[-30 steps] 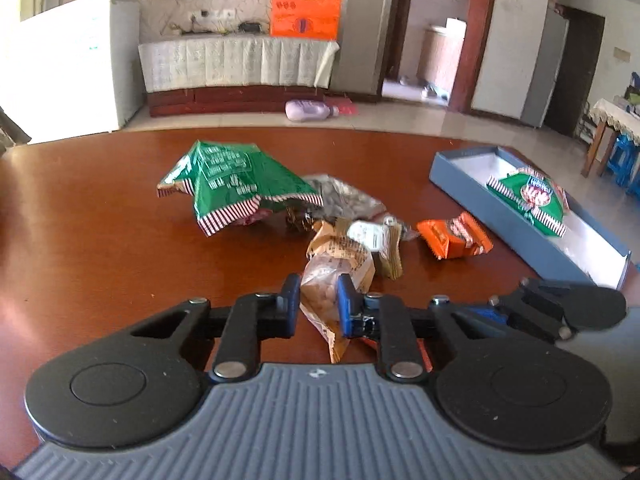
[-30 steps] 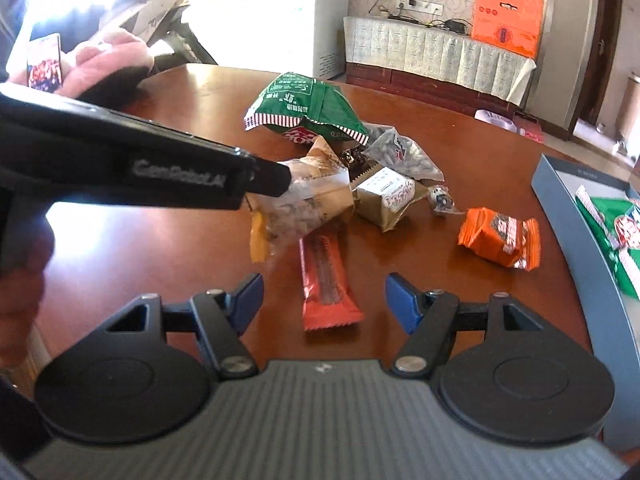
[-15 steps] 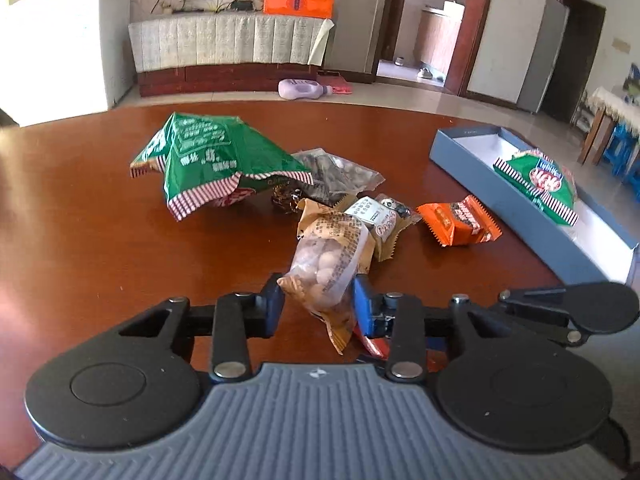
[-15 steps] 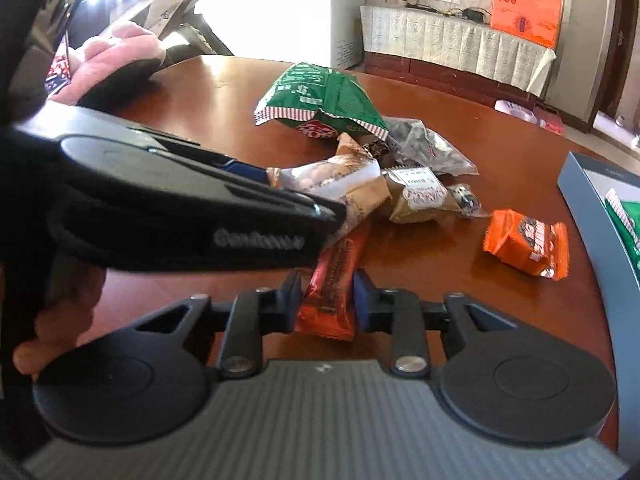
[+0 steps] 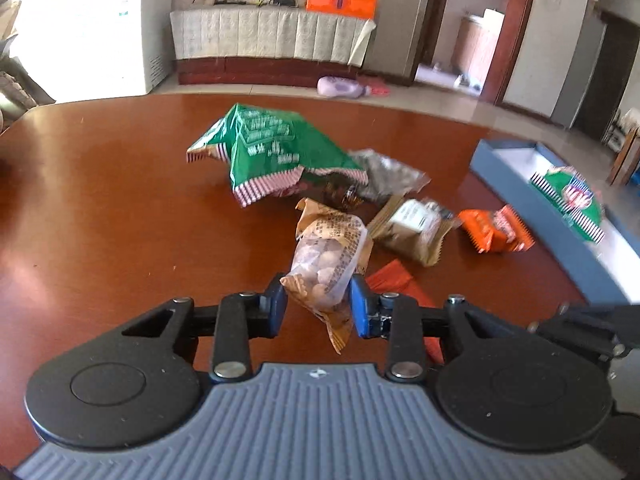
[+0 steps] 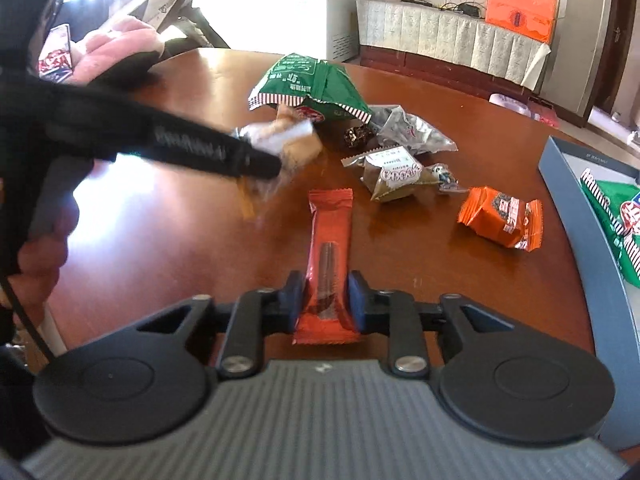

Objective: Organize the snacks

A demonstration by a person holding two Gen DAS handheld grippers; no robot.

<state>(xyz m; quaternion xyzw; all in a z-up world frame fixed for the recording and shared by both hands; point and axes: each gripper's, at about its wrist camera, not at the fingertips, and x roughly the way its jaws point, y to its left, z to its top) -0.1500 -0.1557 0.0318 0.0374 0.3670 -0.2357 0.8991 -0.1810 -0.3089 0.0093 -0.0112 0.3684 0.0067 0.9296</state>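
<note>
My biggest worry was the red bar packet [image 6: 329, 264] — my right gripper [image 6: 322, 300] had it by the near end only, and the jaws were easing apart around it, so the slick wrapper could have slid straight out and dropped back on the table [image 6: 160, 248]. The pads still pressed its sides, as far as I could tell, with the rest of the bar running forward beyond my fingertips. On the other side, my left gripper [image 5: 318, 300] was clamped on the clear bag of round snacks [image 5: 330, 258], pinched low at its near end, the puffy body and brown crimped top standing ahead of the jaws. That one could have crushed or swung if I moved fast — soft bag, loose contents. The blue box [image 5: 520, 184] sat well off to the right of both grippers, a green packet [image 5: 568, 196] already inside, and carrying across meant passing over the orange packet [image 6: 502, 216] and the olive packet [image 6: 394, 174], both ahead and to the right of my right gripper. A low sweep could have knocked them.
</note>
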